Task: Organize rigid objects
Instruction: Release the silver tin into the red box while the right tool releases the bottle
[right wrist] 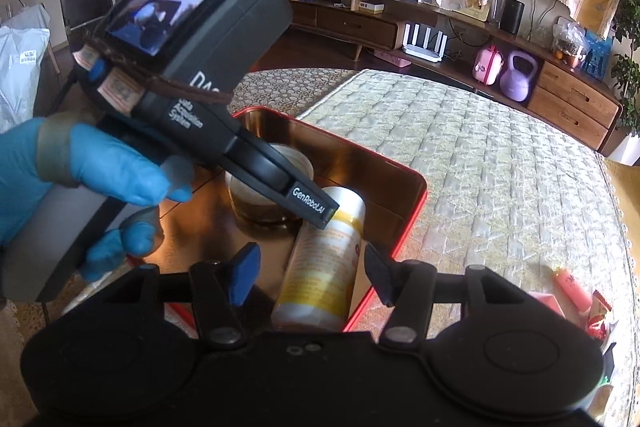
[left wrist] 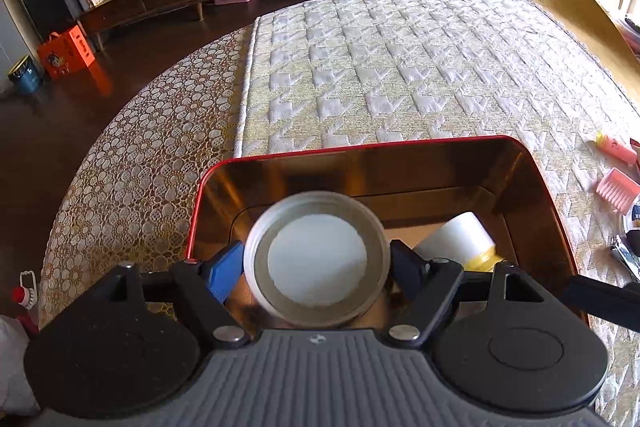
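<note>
- Left gripper (left wrist: 316,261): fingers clamped wide on round silver-rimmed white jar (left wrist: 317,259), held over red-edged gold metal tin (left wrist: 400,163).
- Right gripper (right wrist: 310,277): fingers apart, clear of yellow-and-white cylindrical bottle (right wrist: 324,259) lying in tin.

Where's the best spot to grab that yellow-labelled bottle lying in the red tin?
Probably the yellow-labelled bottle across its round middle, coming from above with jaws on its long sides. It lies on its side in the red tin, whose wall crowds one side.
</note>
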{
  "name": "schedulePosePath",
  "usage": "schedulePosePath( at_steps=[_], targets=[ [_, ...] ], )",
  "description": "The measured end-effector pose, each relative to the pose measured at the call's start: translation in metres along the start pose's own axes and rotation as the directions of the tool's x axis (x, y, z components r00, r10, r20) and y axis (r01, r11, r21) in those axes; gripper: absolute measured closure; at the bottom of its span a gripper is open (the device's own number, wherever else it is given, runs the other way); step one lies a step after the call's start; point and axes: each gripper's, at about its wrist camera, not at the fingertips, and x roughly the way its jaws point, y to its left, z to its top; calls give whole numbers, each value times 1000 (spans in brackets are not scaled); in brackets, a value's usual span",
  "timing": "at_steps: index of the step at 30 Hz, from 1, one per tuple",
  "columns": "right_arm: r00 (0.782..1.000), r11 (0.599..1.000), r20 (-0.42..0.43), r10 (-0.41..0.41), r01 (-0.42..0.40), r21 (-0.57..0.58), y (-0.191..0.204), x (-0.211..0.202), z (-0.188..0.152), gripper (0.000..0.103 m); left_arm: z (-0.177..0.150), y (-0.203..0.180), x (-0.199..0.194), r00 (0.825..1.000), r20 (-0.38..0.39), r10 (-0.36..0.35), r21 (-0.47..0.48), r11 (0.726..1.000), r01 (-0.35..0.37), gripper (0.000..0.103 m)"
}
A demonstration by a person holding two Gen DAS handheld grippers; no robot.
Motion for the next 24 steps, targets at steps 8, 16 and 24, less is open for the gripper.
schedulePosePath(
  at_steps=[8, 16, 24],
  targets=[
    [1000, 995, 18, 14, -16, 100, -16, -23, 1, 43, -6, 2, -17, 1000, 1, 1, 6, 1000, -1, 25],
    [999, 985, 47, 19, -27, 170, -27, -50, -2, 42, -15, 9, -48, 999, 40, -6, -32, 999, 7, 25],
    [996, 975, 94, 10, -31, 222, -40, -79, -9, 39, -26, -2, -84, 995, 92, -41, -35, 998, 44, 25]
  ],
)
